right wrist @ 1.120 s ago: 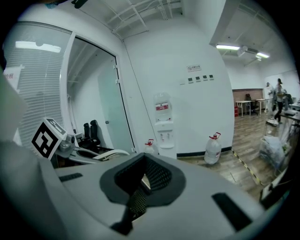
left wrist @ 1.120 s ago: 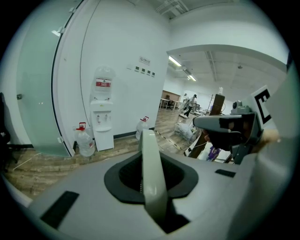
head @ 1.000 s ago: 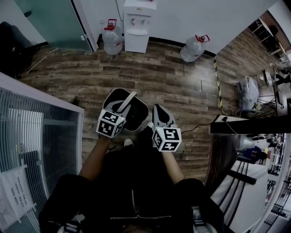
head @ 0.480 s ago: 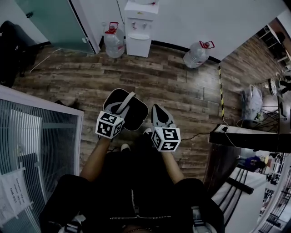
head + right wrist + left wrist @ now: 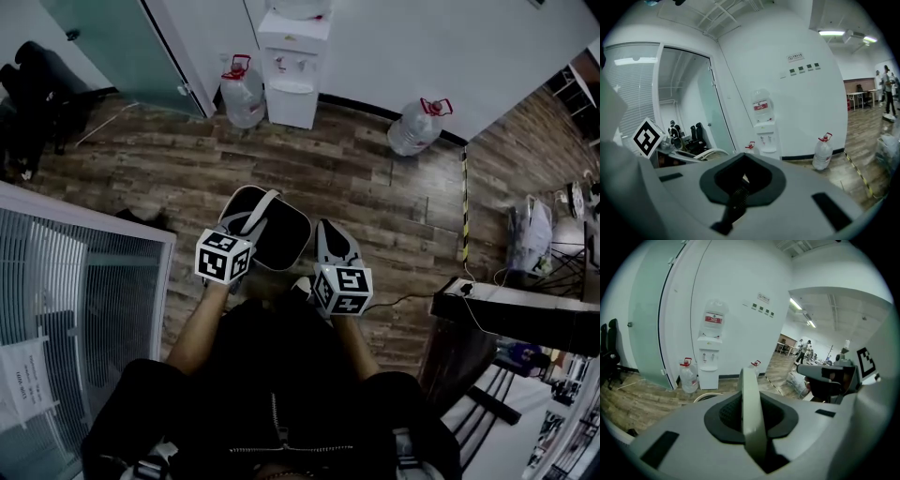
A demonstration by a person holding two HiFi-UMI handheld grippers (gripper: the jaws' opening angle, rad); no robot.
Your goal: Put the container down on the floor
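Left gripper (image 5: 237,234) carries the container (image 5: 281,239), a dark bin, by its pale handle (image 5: 751,413). Its fingers (image 5: 723,417) are clamped on the handle, which runs straight up the middle between them in the left gripper view. The grip is on the handle so the bin hangs under it, mouth up, ready to be lowered.

The container is in front of the person's body, just beyond the left gripper. Most of the bin is past the fingertips, and only the handle is inside the grip. It looks to be held up off the wooden floor (image 5: 375,169), not yet set down, though the head view gives no clean read of the gap.

Right gripper (image 5: 330,234) is just beside the container's right edge; contact can't be told. Its fingers are closed together with nothing between them. Probably idle, kept level with the left.

Open floor lies ahead of the bin, so lowering should meet nothing. Water cooler (image 5: 291,66) stands well apart at the wall.
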